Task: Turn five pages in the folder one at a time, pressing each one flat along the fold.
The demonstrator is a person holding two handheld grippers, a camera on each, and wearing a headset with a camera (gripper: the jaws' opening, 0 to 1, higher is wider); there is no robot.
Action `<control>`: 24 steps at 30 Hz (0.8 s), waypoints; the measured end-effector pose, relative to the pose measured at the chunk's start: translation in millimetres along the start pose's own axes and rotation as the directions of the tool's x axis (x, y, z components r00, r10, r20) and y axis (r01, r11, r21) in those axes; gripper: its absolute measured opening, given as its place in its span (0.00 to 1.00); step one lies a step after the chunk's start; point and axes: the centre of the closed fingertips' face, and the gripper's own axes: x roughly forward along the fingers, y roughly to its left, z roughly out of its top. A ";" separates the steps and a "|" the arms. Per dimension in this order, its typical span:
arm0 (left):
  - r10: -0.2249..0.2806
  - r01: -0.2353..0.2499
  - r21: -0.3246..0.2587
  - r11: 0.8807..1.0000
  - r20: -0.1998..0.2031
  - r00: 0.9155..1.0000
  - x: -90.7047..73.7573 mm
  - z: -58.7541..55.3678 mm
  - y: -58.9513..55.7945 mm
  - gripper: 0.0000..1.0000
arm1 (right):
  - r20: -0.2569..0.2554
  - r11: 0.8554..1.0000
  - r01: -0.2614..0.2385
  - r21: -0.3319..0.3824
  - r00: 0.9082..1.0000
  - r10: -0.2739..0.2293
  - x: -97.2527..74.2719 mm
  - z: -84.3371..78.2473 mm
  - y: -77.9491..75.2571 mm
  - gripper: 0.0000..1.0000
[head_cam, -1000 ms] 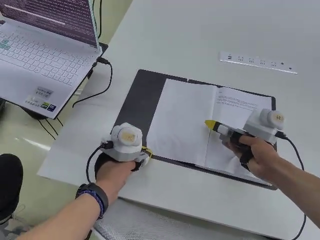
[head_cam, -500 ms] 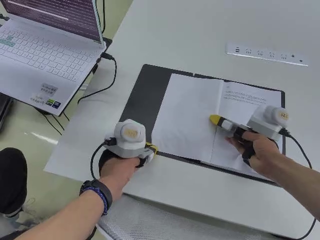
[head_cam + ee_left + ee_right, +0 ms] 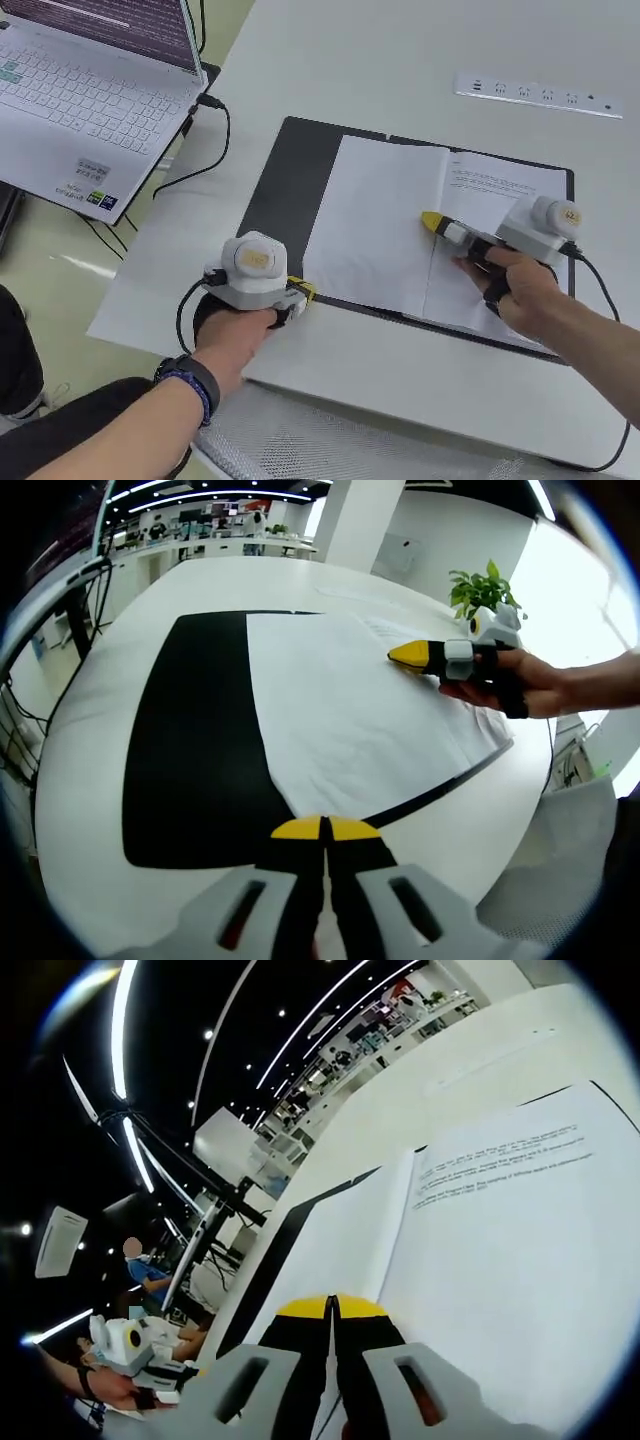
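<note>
While still on fold [image 3: 445,185], R gripper [image 3: 431,220] closed.

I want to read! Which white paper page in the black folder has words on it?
The right-hand white page, beneath the right gripper: printed lines cross its top. The left-hand white page is blank.

The open black folder [image 3: 285,190] lies on the white surface [image 3: 400,70]. A white laptop [image 3: 70,110] sits to its left, a white power strip [image 3: 535,97] behind it. The left tongs [image 3: 300,292] are at the folder's near edge. The right tongs [image 3: 432,222] are on the white paper pages [image 3: 375,220] by the fold.
</note>
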 end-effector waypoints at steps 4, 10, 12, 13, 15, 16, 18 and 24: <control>-0.002 0.002 0.005 1.000 -0.004 1.000 0.0 0.1 -0.1 0.00 | 0.044 1.000 0.022 0.016 0.999 -0.023 6.3 11.7 -8.1 0.00; 0.000 0.001 0.006 1.000 -0.003 1.000 0.3 0.2 -0.3 0.00 | 0.066 0.999 0.030 0.036 0.997 -0.033 9.9 19.0 -7.9 0.00; -0.001 0.001 0.006 1.000 -0.004 1.000 0.3 0.1 -0.6 0.00 | 0.075 0.999 0.032 0.044 0.997 -0.035 10.8 21.1 -8.0 0.00; 0.000 0.000 0.003 1.000 -0.006 1.000 0.2 0.2 -0.6 0.00 | 0.079 0.998 0.033 0.046 0.996 -0.037 11.1 22.0 -7.8 0.00; 0.000 0.000 0.003 1.000 -0.009 1.000 0.5 0.4 -0.7 0.00 | 0.096 0.998 0.040 0.049 0.994 -0.044 12.3 24.7 -8.0 0.00; -0.001 0.001 0.006 1.000 -0.011 1.000 0.8 0.4 -0.5 0.00 | 0.099 0.998 0.041 0.047 0.994 -0.045 13.3 25.5 -7.9 0.00; 0.000 0.000 0.007 1.000 -0.012 1.000 0.9 0.3 -0.6 0.00 | 0.106 0.998 0.039 0.051 0.993 -0.044 14.8 28.0 -8.1 0.00; -0.001 0.001 -0.001 1.000 -0.008 1.000 0.9 0.5 -0.4 0.00 | 0.140 0.998 0.042 0.051 0.989 -0.048 18.5 36.8 -9.2 0.00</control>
